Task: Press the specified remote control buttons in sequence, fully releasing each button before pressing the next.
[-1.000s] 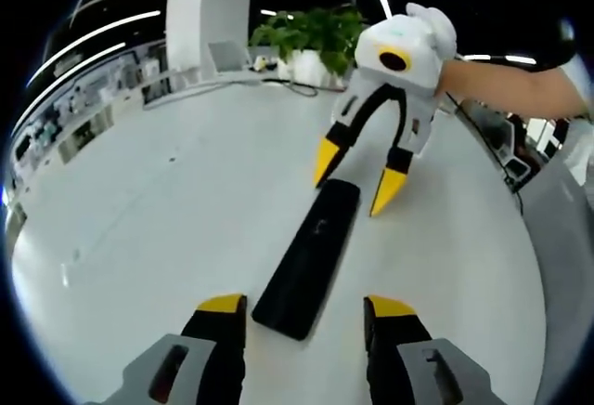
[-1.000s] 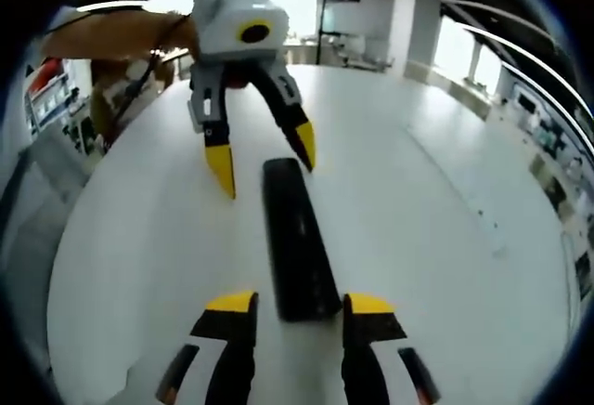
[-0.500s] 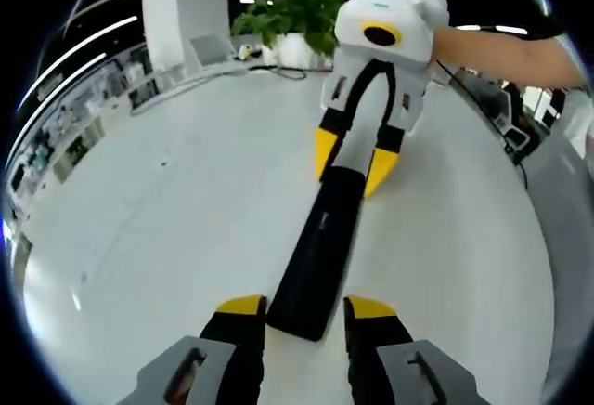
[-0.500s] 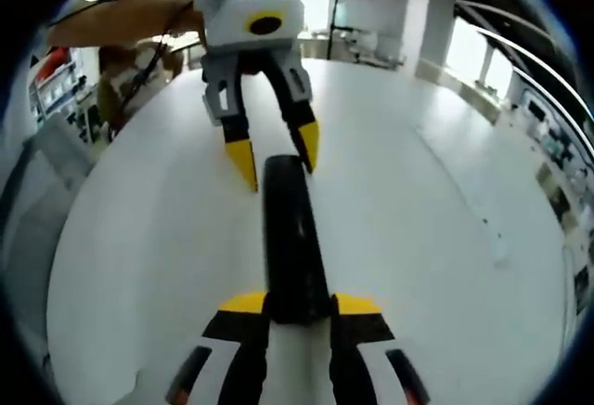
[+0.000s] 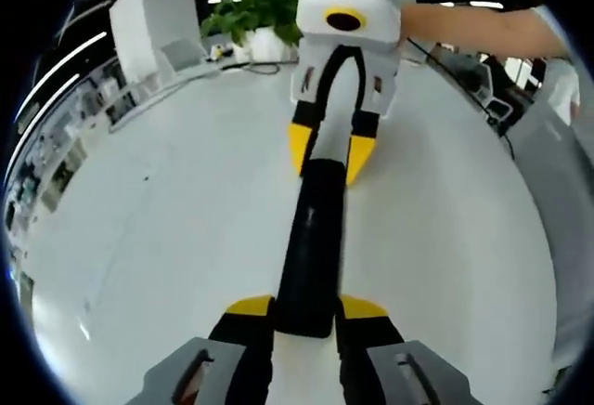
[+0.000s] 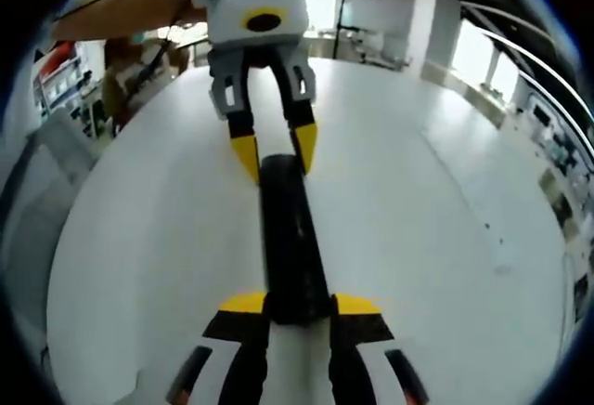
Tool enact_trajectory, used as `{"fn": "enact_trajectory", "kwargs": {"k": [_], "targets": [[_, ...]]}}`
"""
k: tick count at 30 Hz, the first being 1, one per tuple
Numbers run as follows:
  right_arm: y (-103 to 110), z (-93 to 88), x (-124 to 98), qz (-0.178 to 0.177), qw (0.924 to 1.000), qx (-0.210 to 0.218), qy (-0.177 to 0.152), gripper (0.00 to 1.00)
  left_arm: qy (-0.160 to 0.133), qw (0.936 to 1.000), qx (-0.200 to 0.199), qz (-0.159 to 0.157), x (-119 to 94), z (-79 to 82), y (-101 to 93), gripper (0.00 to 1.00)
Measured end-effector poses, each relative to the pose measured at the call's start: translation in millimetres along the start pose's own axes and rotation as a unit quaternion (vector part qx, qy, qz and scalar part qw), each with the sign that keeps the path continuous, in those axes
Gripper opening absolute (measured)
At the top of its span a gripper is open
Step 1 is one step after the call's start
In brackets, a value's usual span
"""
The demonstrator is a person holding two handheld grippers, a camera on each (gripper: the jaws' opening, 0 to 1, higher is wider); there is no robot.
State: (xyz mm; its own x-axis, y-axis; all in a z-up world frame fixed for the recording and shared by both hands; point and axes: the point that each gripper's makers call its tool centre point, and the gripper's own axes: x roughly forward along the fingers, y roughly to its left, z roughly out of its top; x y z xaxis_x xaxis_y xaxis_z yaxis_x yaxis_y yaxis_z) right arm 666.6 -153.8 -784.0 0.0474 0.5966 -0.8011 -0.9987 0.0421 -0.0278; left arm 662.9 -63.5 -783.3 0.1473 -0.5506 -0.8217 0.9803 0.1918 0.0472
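A long black remote lies flat on the white table. In the left gripper view my left gripper is shut on the remote's near end, its yellow tips against both sides. From the top of that view my right gripper clamps the far end. The right gripper view gives the mirror picture: the remote runs away from my right gripper, shut on its near end. My left gripper holds the far end there. I cannot make out the buttons on the dark top face.
A potted plant and a white box stand at the table's far edge. A person's forearm reaches in behind the right gripper. Shelves and clutter lie beyond the table edge.
Both grippers have narrowed from open and closed onto the remote's two ends. They have also come closer to each other along the remote, which now lies in line with both.
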Motion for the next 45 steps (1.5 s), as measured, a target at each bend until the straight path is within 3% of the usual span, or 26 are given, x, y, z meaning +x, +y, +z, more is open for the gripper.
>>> {"fn": "enact_trajectory", "kwargs": {"k": [8, 15, 35, 45], "targets": [[1, 0.1, -1, -0.007, 0.9998, -0.02, 0.008, 0.2, 0.001, 0.9999, 0.016, 0.001, -1, 0.4, -2.6, 0.23], [14, 0.8, -4, -0.004, 0.9997, -0.022, 0.011, 0.19, -0.001, 0.9999, 0.016, 0.0, -6, 0.3, -16.5, 0.23], [75, 9.9, -25, -0.009, 0.9995, -0.03, 0.007, 0.19, -0.004, 0.9999, 0.01, 0.007, -30, 5.5, -77.1, 0.23], [116, 3.1, -31, -0.01, 0.9997, -0.021, 0.004, 0.19, 0.003, 1.0, 0.009, -0.001, -31, 5.5, -118.1, 0.23]]}}
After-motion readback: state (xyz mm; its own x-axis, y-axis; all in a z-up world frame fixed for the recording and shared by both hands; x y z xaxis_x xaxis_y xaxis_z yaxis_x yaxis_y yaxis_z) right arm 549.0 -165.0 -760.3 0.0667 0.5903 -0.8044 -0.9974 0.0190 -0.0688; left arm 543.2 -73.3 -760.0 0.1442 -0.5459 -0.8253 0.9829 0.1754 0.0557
